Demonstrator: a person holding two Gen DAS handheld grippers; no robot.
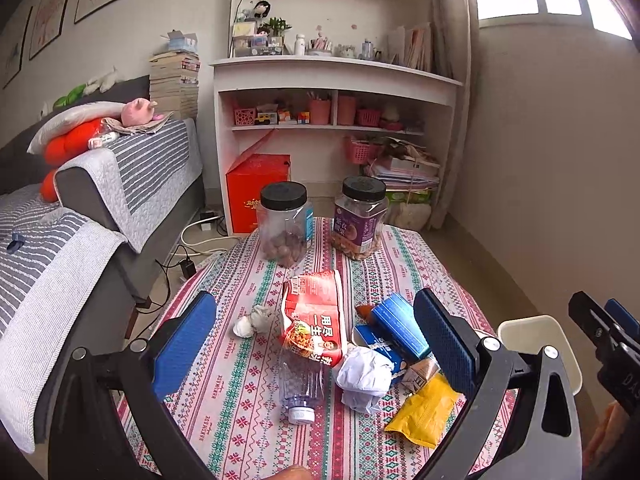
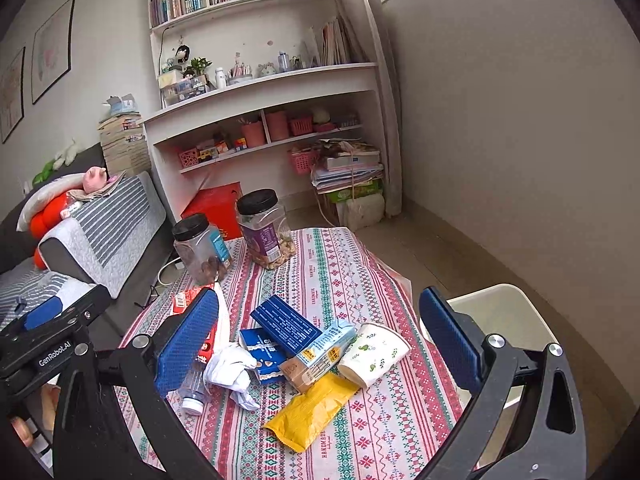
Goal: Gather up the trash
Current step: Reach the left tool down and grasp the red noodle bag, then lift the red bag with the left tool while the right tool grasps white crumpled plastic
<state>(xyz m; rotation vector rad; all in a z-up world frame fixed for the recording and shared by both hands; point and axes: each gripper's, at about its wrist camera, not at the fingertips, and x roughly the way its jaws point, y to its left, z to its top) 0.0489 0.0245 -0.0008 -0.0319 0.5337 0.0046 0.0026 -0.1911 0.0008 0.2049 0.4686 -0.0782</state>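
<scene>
Both the left gripper [image 1: 316,344] and right gripper [image 2: 320,340] hover spread wide, holding nothing. Trash clusters mid-table [image 2: 360,272]; a bin [image 2: 500,312] stands beside its right edge.

Two jars [image 1: 320,220] block the table's [image 1: 224,412] far edge; bare cloth lies open between them and the litter [image 2: 304,356].

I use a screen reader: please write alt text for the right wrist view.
The open right gripper hovers over a patterned tablecloth strewn with trash: a paper cup on its side, a yellow packet, blue boxes, crumpled paper. Two black-lidded jars stand behind; a pale bin sits right.
</scene>
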